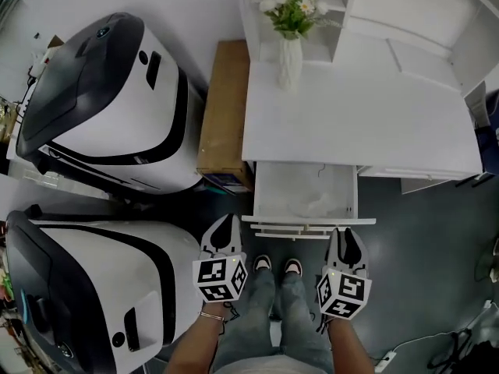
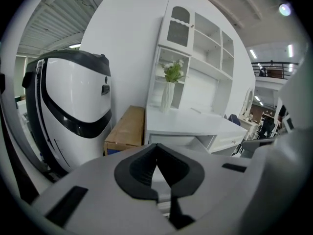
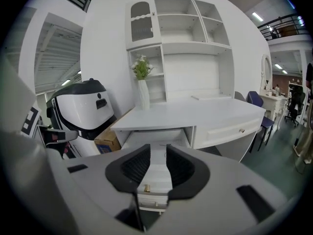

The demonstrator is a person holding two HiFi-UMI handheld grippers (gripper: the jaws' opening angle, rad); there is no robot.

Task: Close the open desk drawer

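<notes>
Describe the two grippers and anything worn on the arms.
Left gripper and right gripper: pale grey bodies, black tongs, each with a white cube of black square markers. No sleeves show; a thin bracelet circles the left wrist.

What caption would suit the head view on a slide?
A person's left gripper and right gripper hover near a white desk, its drawer open, flower vase on top.

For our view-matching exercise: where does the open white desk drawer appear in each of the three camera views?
Head view: the open white desk drawer is at the centre, jutting out below the desktop.
Left gripper view: drawer at lower centre.
Right gripper view: drawer at lower centre.
Shared landmark: the tall white vase of flowers.
</notes>
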